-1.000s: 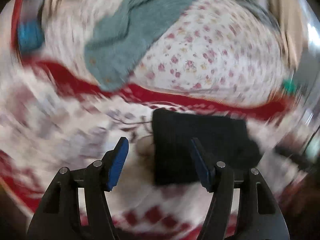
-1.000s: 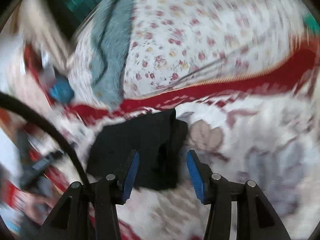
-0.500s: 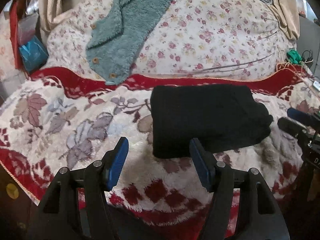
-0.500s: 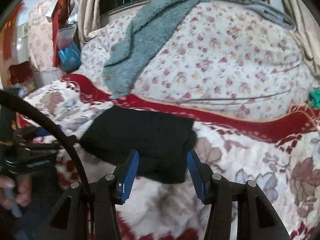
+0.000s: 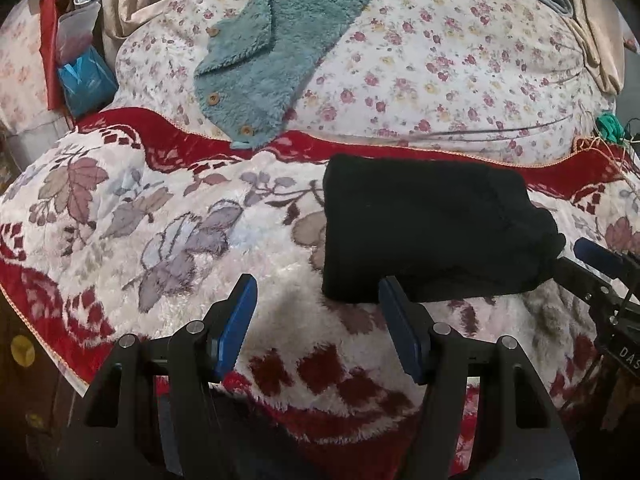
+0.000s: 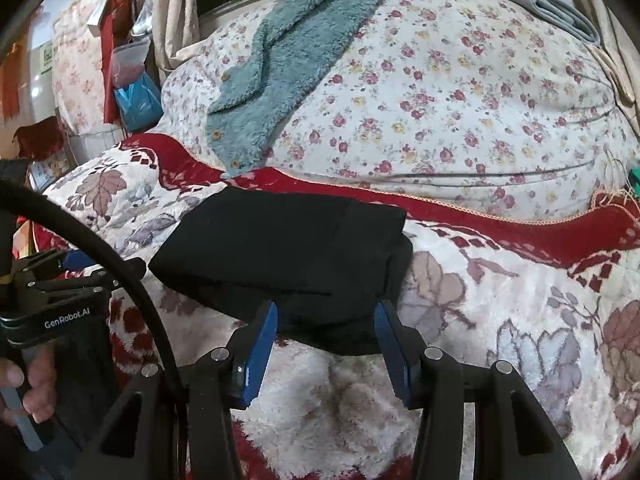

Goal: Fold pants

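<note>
The black pants (image 5: 432, 224) lie folded into a thick rectangle on the fluffy red-and-white leaf blanket (image 5: 168, 240). They also show in the right wrist view (image 6: 288, 252). My left gripper (image 5: 316, 300) is open and empty, just in front of the bundle's near left corner, apart from it. My right gripper (image 6: 326, 324) is open and empty, held in front of the bundle's near right edge. The right gripper shows at the right edge of the left wrist view (image 5: 600, 268); the left gripper shows at the left of the right wrist view (image 6: 68, 280).
A teal fleece garment with buttons (image 5: 280, 36) lies on a floral quilt (image 5: 440, 60) behind the blanket. A blue bag (image 5: 84, 84) and curtains stand at the back left. A black cable (image 6: 100, 248) arcs across the right wrist view. The blanket's edge (image 5: 40, 332) drops off near left.
Both grippers pulled back from the bundle and steadied. The views went from blurred to sharp. The pants have stayed folded in place.
</note>
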`<state>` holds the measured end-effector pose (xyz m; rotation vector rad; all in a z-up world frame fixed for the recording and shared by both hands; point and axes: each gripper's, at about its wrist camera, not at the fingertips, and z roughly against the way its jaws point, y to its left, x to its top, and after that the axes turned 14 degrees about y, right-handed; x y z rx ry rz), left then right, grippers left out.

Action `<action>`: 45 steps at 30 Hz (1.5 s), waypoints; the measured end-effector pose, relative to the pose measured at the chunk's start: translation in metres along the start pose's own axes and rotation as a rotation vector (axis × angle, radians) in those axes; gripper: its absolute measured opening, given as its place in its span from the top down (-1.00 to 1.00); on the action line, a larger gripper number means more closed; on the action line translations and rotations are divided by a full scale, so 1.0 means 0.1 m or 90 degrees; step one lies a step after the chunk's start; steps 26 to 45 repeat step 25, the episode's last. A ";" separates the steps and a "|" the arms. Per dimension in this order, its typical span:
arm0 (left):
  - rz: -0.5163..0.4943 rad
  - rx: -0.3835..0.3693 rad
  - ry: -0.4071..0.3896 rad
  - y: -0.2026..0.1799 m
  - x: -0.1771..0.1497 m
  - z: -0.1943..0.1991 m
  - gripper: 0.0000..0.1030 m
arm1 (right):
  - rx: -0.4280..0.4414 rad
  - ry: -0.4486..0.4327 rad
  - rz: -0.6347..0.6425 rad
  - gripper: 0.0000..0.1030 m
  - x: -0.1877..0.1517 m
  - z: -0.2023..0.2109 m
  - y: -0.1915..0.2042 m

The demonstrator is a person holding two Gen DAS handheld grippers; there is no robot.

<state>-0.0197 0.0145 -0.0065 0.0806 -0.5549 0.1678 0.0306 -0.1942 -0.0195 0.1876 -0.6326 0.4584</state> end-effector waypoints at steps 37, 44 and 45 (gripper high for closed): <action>-0.059 0.006 -0.014 -0.17 -0.02 0.00 -0.23 | -0.038 -0.022 0.065 0.05 -0.07 0.02 0.21; -0.059 0.006 -0.014 -0.17 -0.02 0.00 -0.23 | -0.038 -0.022 0.065 0.05 -0.07 0.02 0.21; -0.059 0.006 -0.014 -0.17 -0.02 0.00 -0.23 | -0.038 -0.022 0.065 0.05 -0.07 0.02 0.21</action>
